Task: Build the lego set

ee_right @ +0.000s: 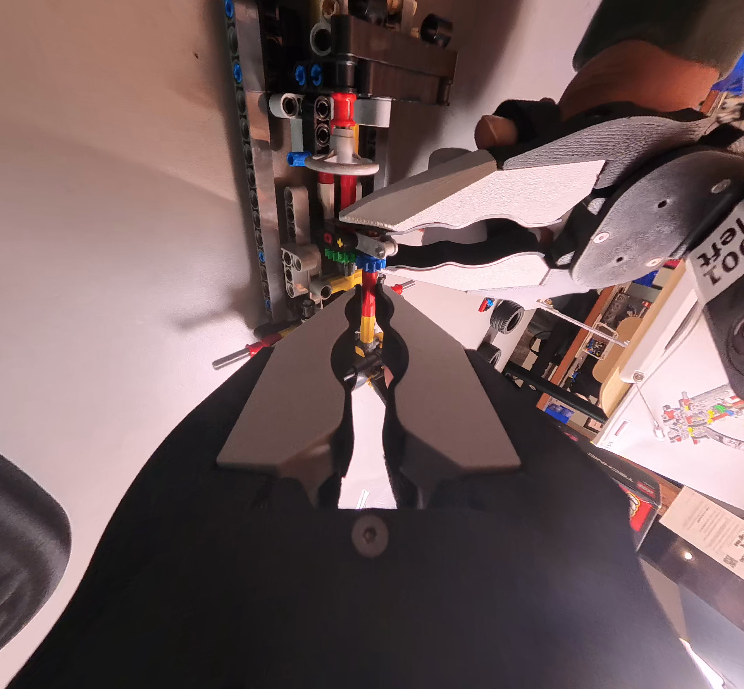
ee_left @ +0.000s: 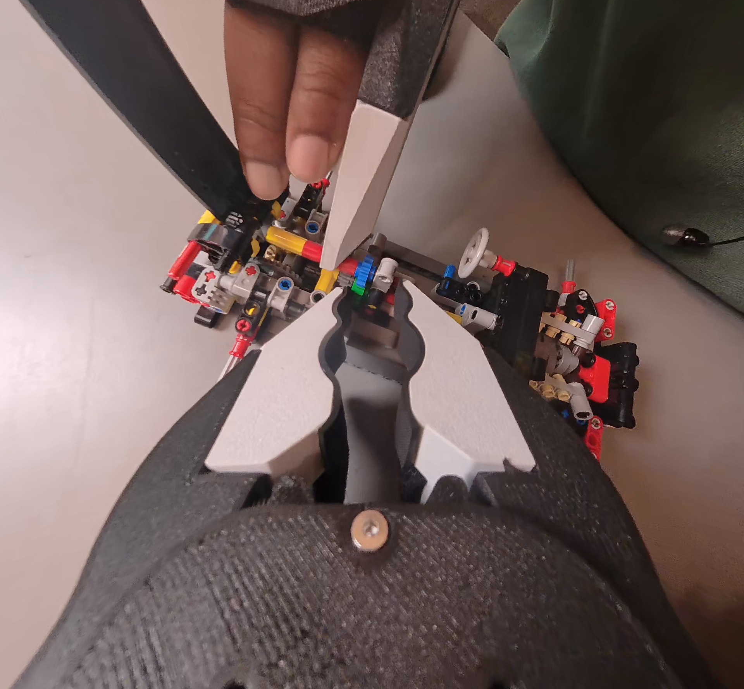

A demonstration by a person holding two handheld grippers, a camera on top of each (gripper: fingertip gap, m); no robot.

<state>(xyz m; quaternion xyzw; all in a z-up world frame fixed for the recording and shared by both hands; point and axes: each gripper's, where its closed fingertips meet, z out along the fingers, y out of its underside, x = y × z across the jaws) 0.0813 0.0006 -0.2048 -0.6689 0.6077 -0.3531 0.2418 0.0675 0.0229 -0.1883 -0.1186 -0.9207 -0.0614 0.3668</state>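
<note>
A partly built lego model [ee_left: 515, 307] of black, grey, red and yellow parts lies on the pale table [ee_left: 80, 347]. It also fills the top of the right wrist view [ee_right: 306, 126]. My left gripper [ee_left: 374, 291] is closed on its middle, beside the blue gear [ee_left: 365, 269] and green gear [ee_left: 358, 287]; it also shows in the right wrist view [ee_right: 364, 243]. My right gripper [ee_right: 368, 295] comes from above and straddles the red and yellow axle [ee_right: 369, 307] at the model's front end, jaws narrowly apart around it. A person's fingers [ee_left: 282, 126] press on black parts there.
A small white wheel [ee_left: 477, 253] sticks up from the model. A green cloth [ee_left: 644, 86] hangs at the right. Beyond the table edge are black tyres [ee_right: 507, 317], an open instruction booklet [ee_right: 684, 420] and a set box [ee_right: 640, 504].
</note>
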